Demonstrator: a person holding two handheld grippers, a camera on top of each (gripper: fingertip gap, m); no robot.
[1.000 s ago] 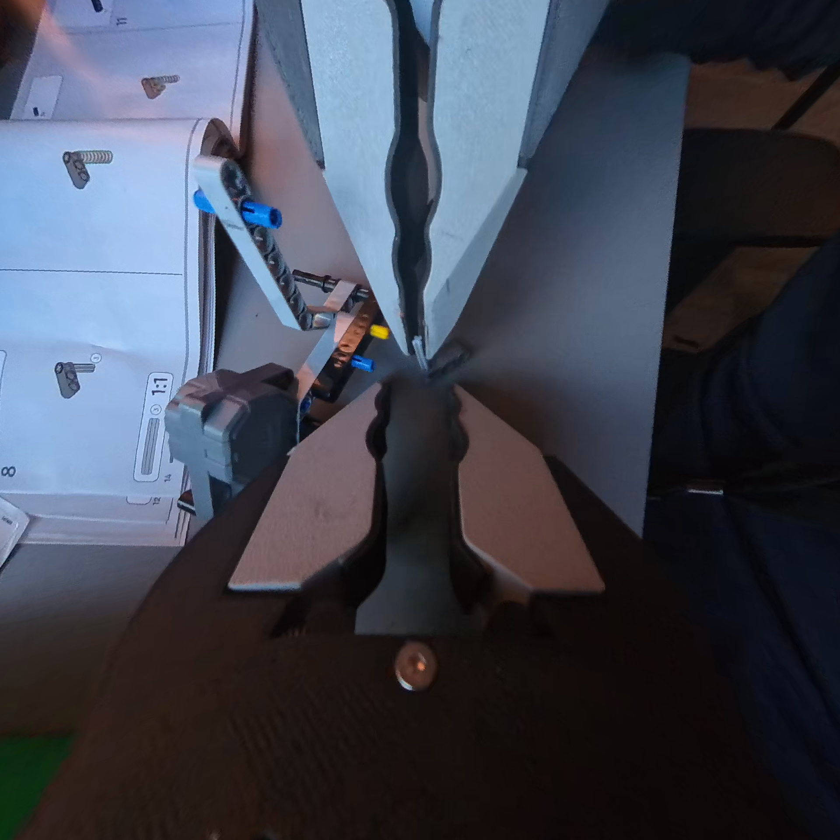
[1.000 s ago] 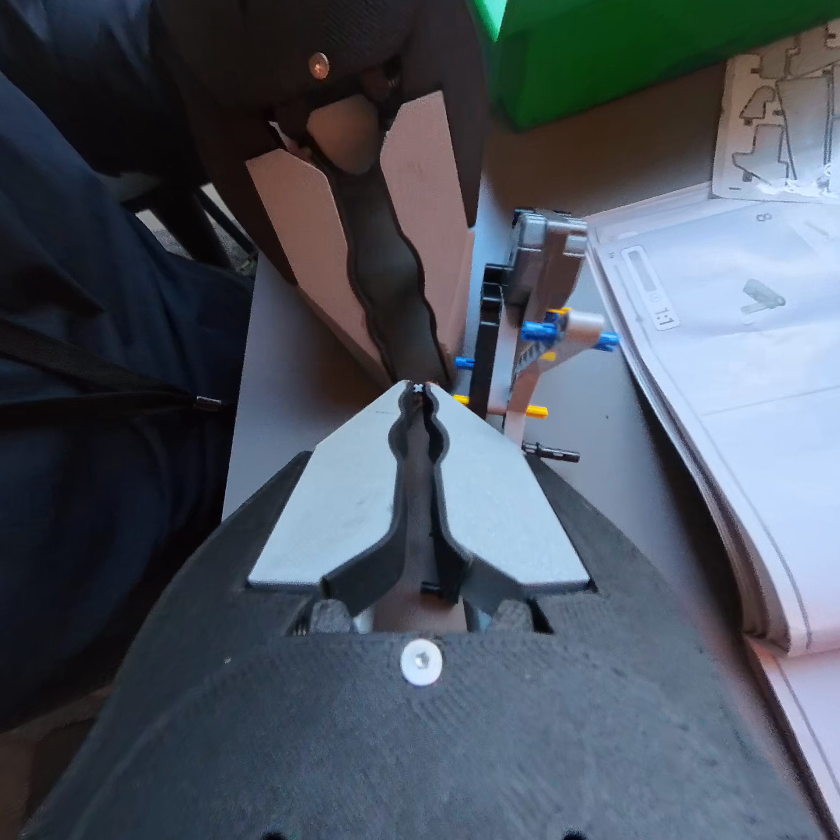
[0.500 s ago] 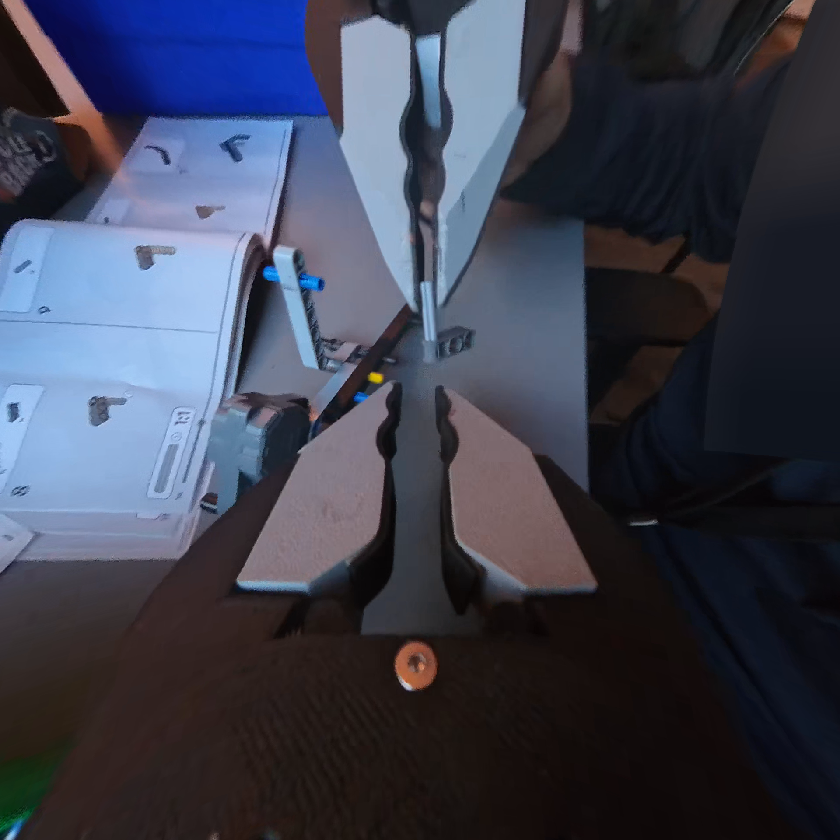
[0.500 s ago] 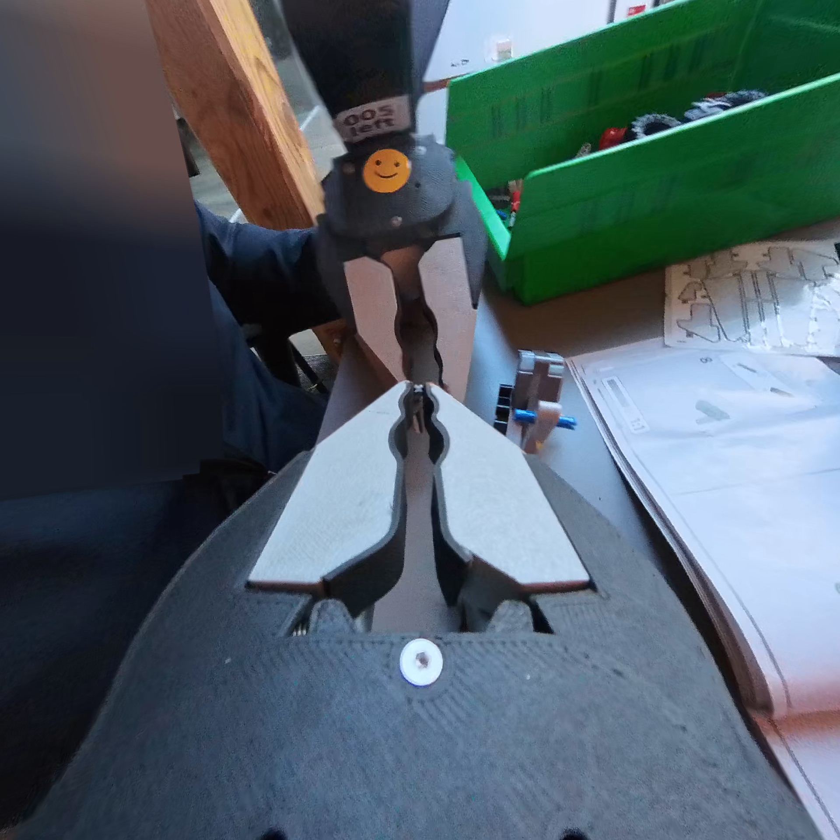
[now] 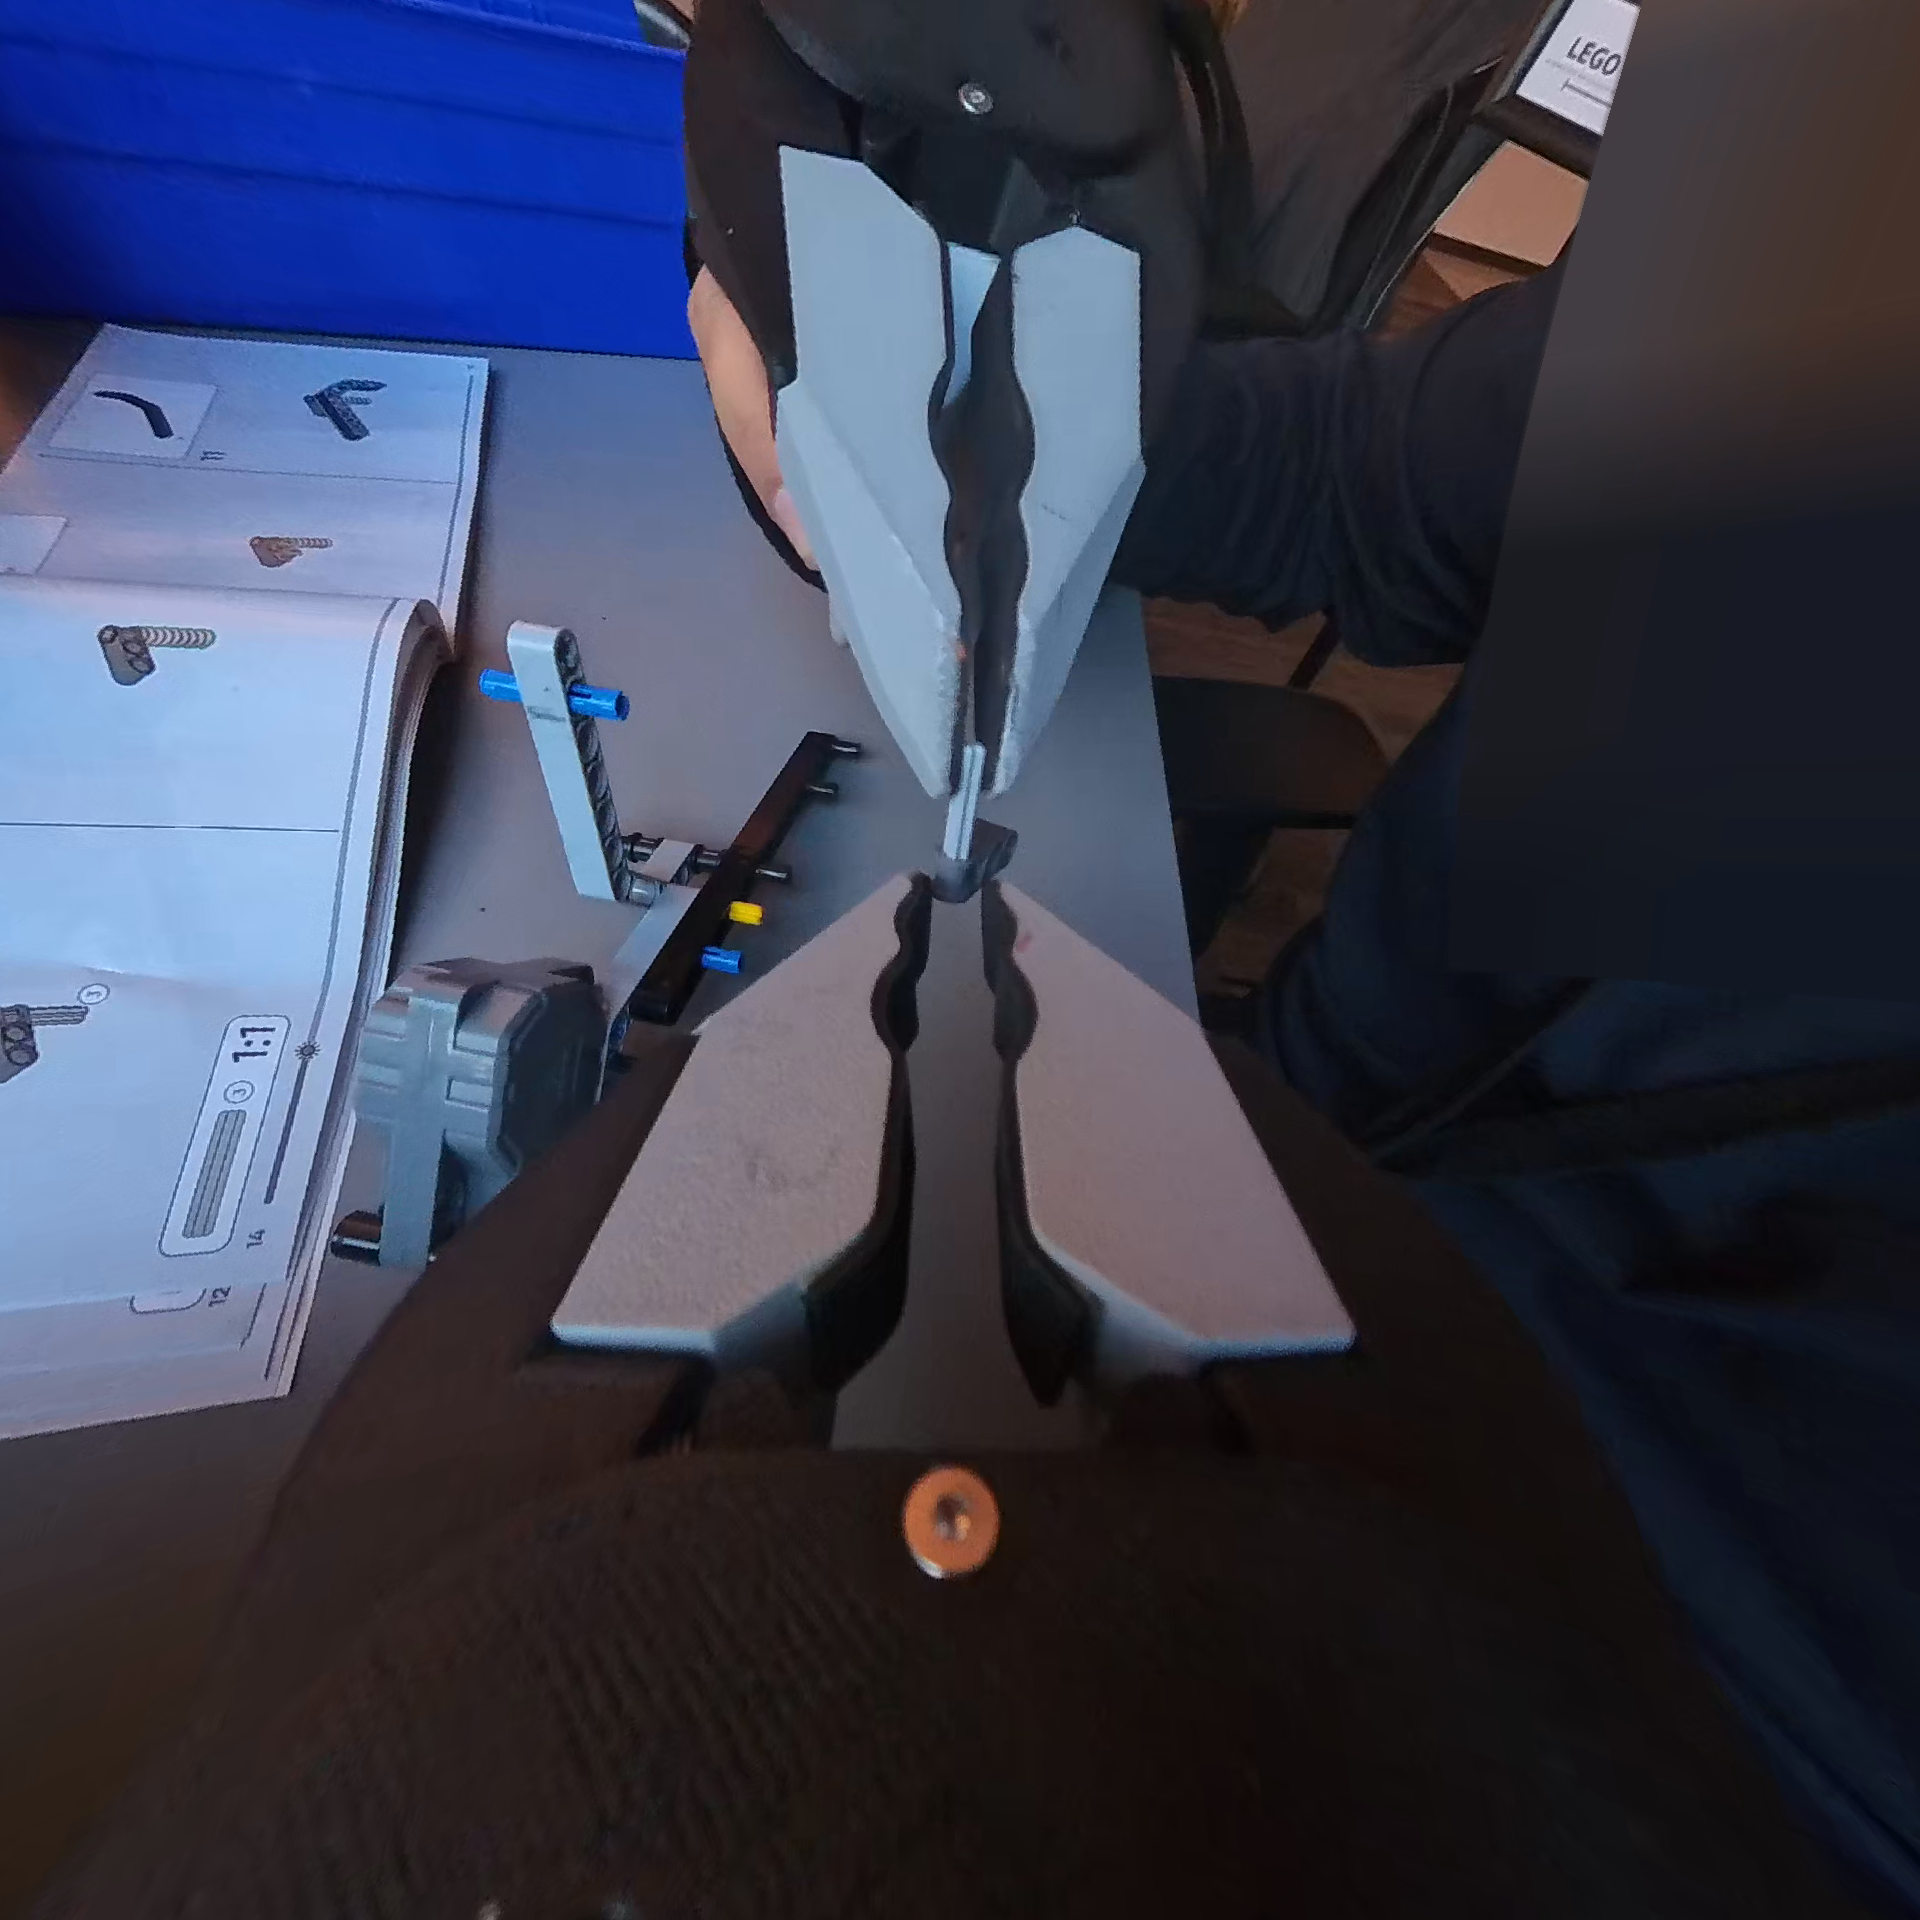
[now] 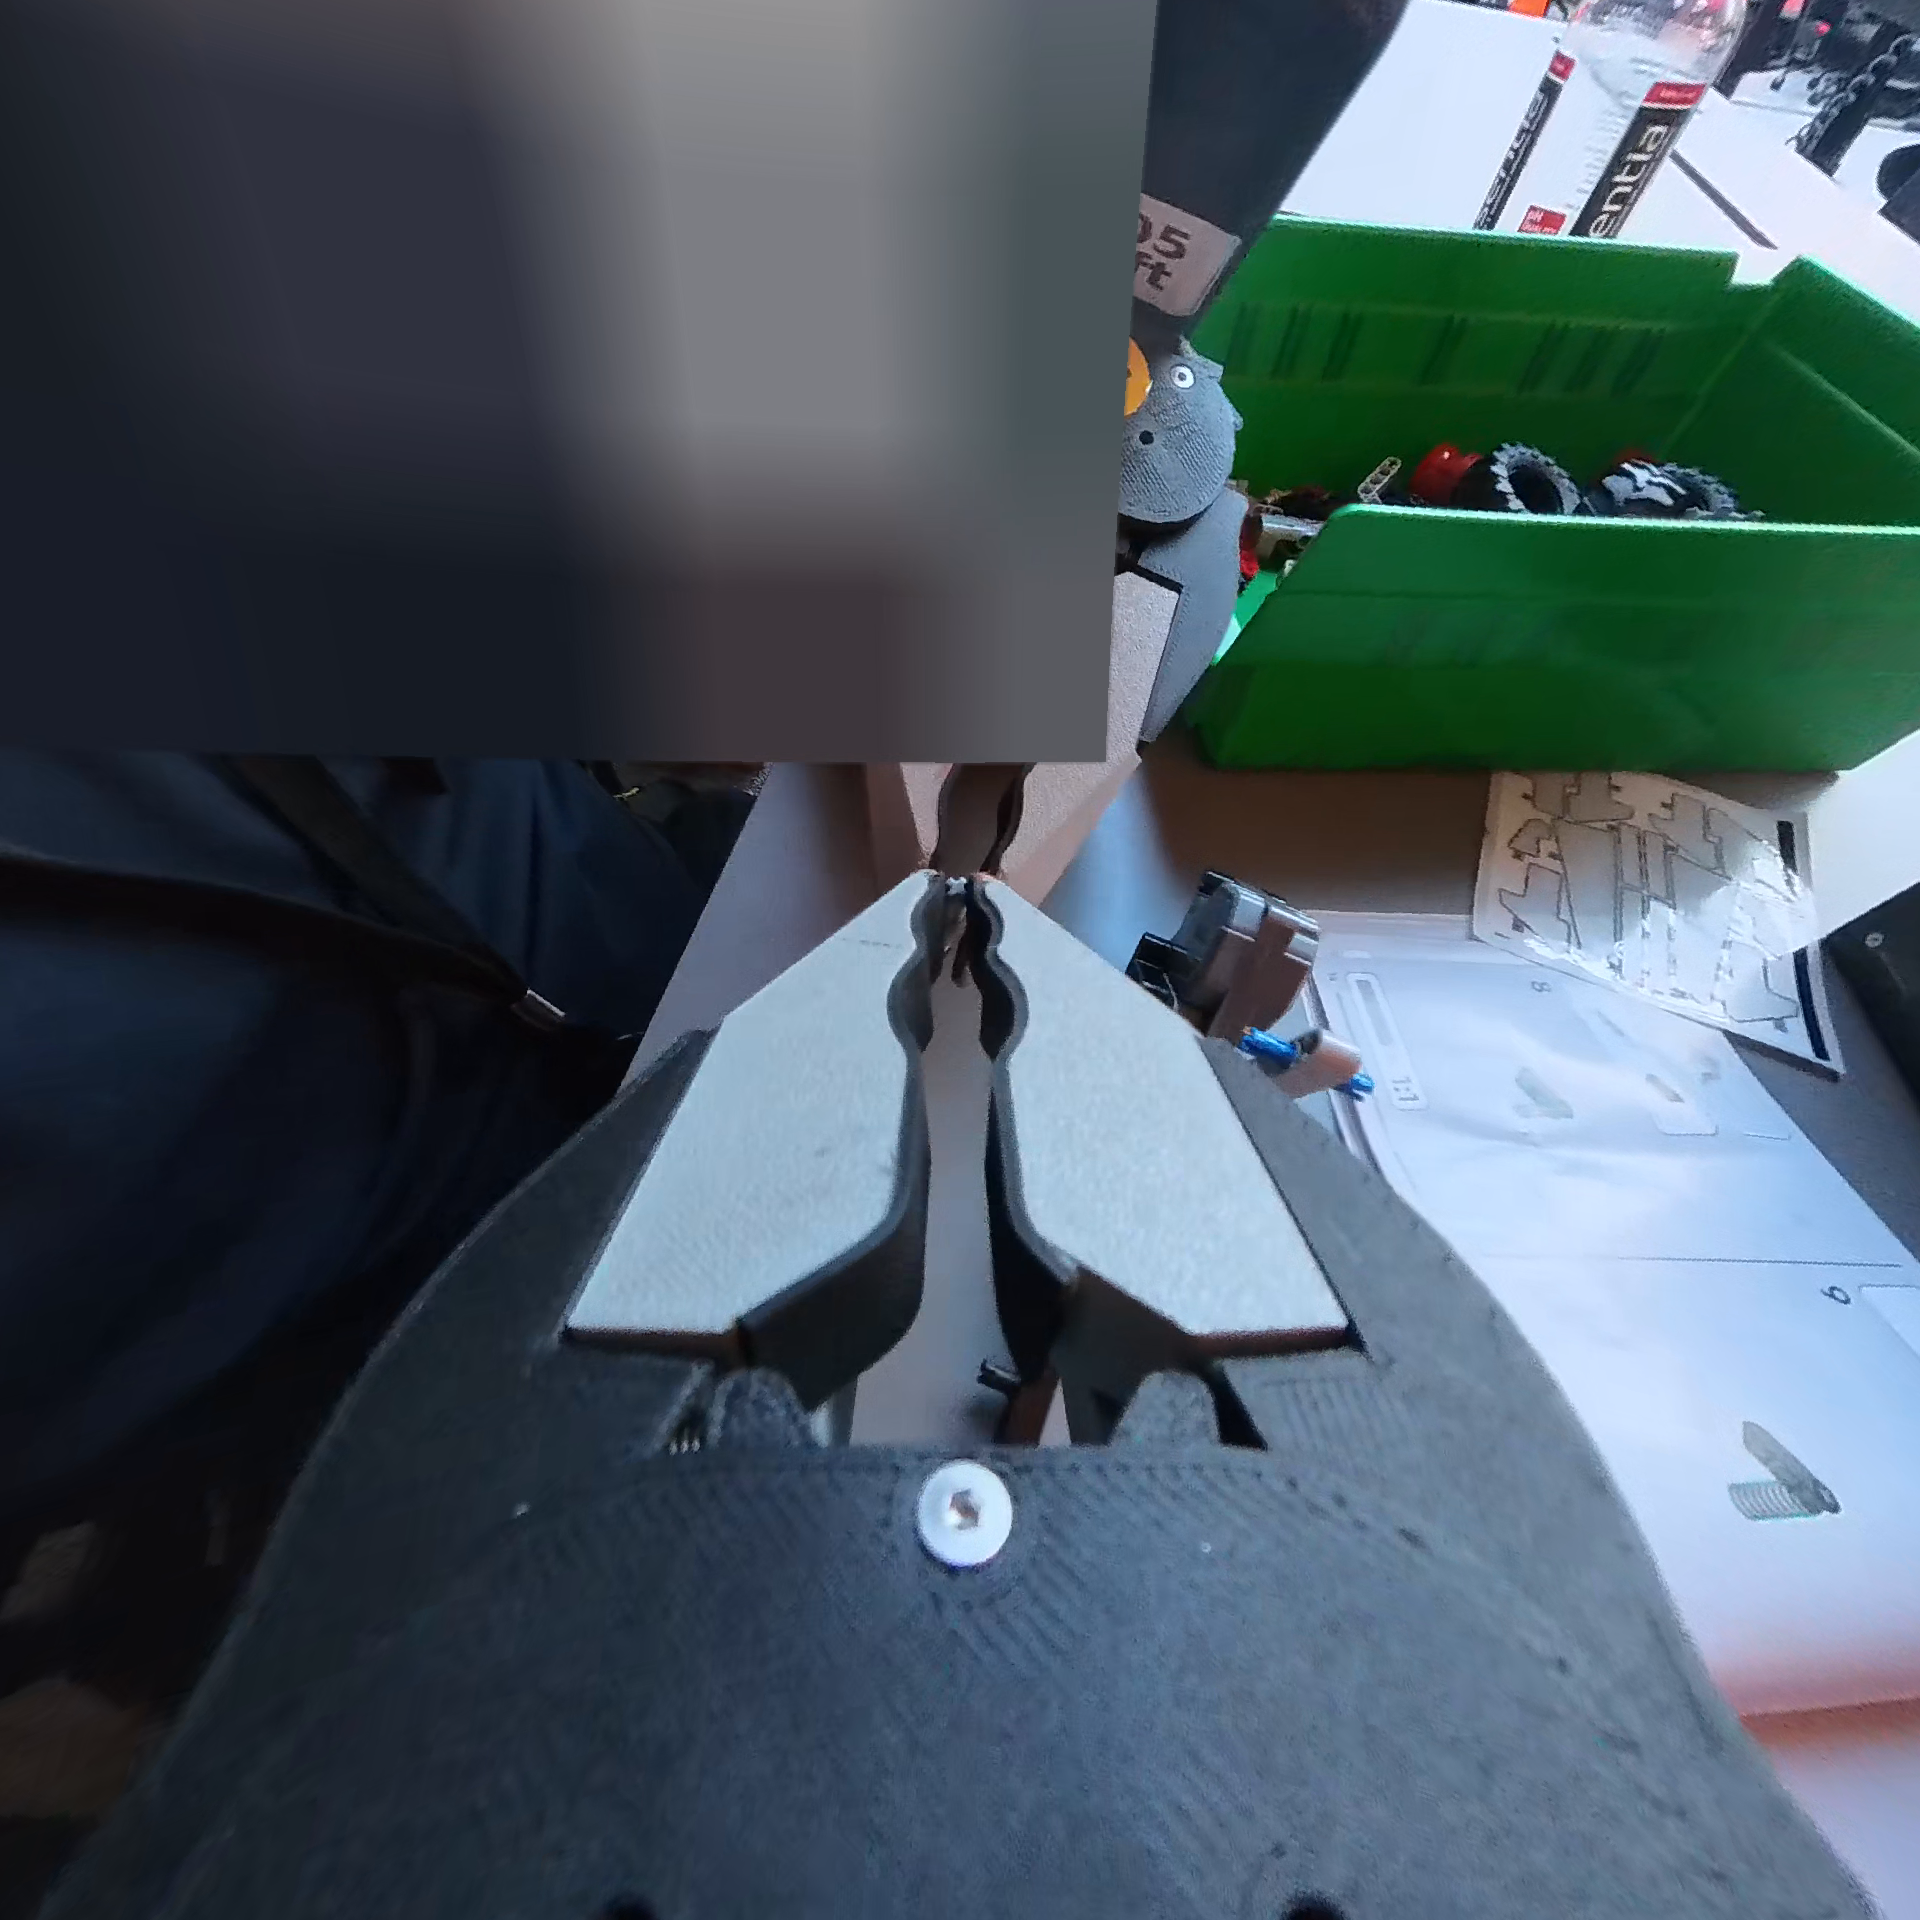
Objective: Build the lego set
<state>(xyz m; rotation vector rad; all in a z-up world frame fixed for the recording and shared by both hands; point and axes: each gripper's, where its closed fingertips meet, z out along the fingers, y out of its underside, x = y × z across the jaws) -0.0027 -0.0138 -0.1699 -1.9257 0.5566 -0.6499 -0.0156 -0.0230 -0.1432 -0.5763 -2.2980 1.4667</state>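
In the left wrist view my right gripper [image 5: 966, 774] reaches down from the top, shut on a thin grey axle [image 5: 964, 795]. A small dark connector [image 5: 977, 860] sits on the axle's lower end. My left gripper [image 5: 953, 885] has its fingertips closed in on that connector, with only a narrow gap between them, above the table's near edge. In the right wrist view my right gripper [image 6: 954, 885] is shut with the axle's end at its tips; the left gripper's fingers [image 6: 883, 821] show just beyond. The partly built model lies to the left: grey motor [image 5: 478, 1081], black beam [image 5: 748, 883], grey beam [image 5: 566, 758].
An open instruction booklet [image 5: 156, 935] lies left of the model, with a blue bin [image 5: 312, 156] behind it. In the right wrist view a green bin [image 6: 1558, 644] of parts, a sticker sheet [image 6: 1642, 914] and a bottle [image 6: 1621, 104] stand beyond. The table edge [image 5: 1169, 831] and a person's lap are close.
Both grippers rose from the table. The right one lifted the axle with the connector on it. The left gripper opened, then narrowed onto the connector.
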